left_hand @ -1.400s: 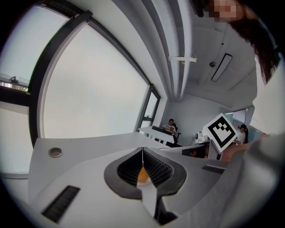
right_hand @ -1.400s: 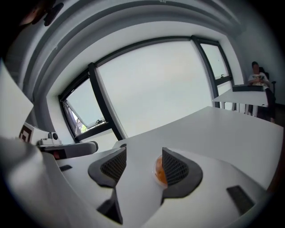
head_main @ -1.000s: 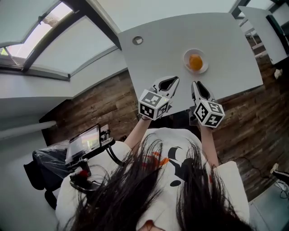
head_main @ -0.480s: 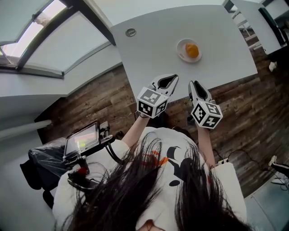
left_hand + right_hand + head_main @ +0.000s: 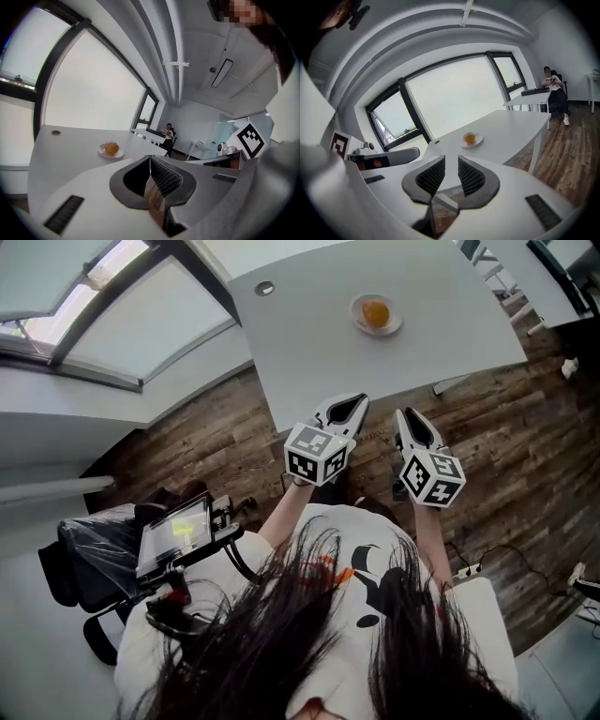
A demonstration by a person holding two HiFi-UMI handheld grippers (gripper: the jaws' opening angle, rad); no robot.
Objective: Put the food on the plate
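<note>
An orange round piece of food [image 5: 376,312] sits on a small white plate [image 5: 360,324] near the far side of the grey table [image 5: 309,352]. Both grippers hang close to my body over the wooden floor, short of the table's near edge. The left gripper [image 5: 349,409] is shut with nothing in it, its pads touching [image 5: 150,159]. The right gripper [image 5: 410,418] is also shut and empty [image 5: 451,164]. Both gripper views show the food [image 5: 111,148] [image 5: 469,138] on its plate [image 5: 102,153] [image 5: 477,141] far ahead.
A round grommet hole [image 5: 265,288] lies in the table's far left corner. A rig with a lit screen [image 5: 173,531] and a black covered chair [image 5: 84,563] stand at my left. More tables [image 5: 562,277] stand to the right, and a person sits far off [image 5: 553,89].
The table and plate have slid away toward the top of the head view. The grippers, earlier over the table's near edge, now hang over the floor, still shut.
</note>
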